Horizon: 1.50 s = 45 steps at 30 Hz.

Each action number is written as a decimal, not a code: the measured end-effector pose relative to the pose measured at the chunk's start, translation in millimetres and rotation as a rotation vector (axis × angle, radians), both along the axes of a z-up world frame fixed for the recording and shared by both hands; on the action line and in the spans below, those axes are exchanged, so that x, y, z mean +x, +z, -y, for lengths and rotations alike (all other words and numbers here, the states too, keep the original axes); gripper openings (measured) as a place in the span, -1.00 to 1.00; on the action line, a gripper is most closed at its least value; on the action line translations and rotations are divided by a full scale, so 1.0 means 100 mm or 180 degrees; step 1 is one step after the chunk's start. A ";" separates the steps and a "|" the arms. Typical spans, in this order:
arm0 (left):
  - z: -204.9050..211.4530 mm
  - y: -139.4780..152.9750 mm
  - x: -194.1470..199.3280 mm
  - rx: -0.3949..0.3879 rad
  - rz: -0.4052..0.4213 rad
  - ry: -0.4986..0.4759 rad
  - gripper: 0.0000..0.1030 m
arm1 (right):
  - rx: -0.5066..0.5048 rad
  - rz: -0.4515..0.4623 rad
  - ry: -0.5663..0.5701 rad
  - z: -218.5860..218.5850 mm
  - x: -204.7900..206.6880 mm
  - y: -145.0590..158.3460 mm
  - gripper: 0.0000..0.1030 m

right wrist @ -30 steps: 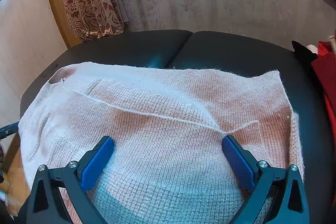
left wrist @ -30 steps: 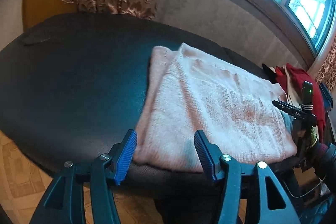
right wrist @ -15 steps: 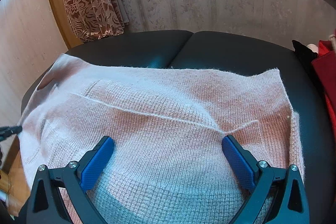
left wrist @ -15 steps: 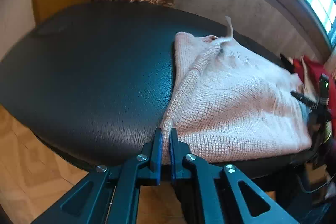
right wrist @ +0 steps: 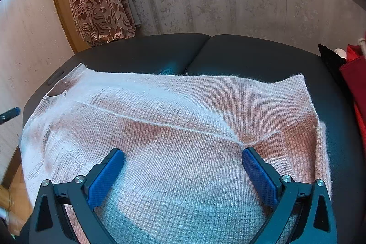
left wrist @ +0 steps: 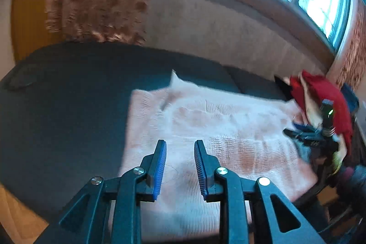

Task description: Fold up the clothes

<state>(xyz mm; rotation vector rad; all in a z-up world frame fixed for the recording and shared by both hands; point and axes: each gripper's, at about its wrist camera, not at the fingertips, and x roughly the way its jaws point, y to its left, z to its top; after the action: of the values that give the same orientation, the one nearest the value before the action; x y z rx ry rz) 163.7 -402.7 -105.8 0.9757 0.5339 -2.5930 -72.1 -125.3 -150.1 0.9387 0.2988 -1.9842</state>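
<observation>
Two grippers hover over the pink sweater (right wrist: 173, 134): left gripper (left wrist: 180, 148) opening, empty; right gripper (right wrist: 183, 160) wide, empty. Loose knit may snag a pad, undoing the fold.

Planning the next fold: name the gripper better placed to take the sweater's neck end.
Left. The left gripper, jaws opening and empty, is over the pink sweater's neck end; the right gripper sits mid-garment.

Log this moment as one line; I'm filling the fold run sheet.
left tool: opening, nothing clamped | right tool: open, over pink sweater | sweater: flat on black couch
</observation>
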 end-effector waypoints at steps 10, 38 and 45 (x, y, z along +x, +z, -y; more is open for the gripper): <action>0.57 -0.48 -0.48 0.0281 0.0130 0.0440 -0.84 | -0.0041 0.0018 -0.0001 -0.02 -0.01 -0.01 1.00; 0.89 -0.43 -0.59 0.0875 0.0607 -0.0048 0.09 | -0.0213 0.0144 0.0001 -0.09 -0.02 0.03 1.00; 0.87 -0.41 -0.61 0.0972 0.0577 -0.0098 -0.63 | -0.0237 0.0160 -0.0001 -0.12 -0.02 0.03 1.00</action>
<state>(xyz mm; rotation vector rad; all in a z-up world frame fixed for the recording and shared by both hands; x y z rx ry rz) 102.9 -489.3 -147.1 1.3090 0.8887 -2.4604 -74.2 -113.7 -147.5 0.9396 0.1953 -1.9554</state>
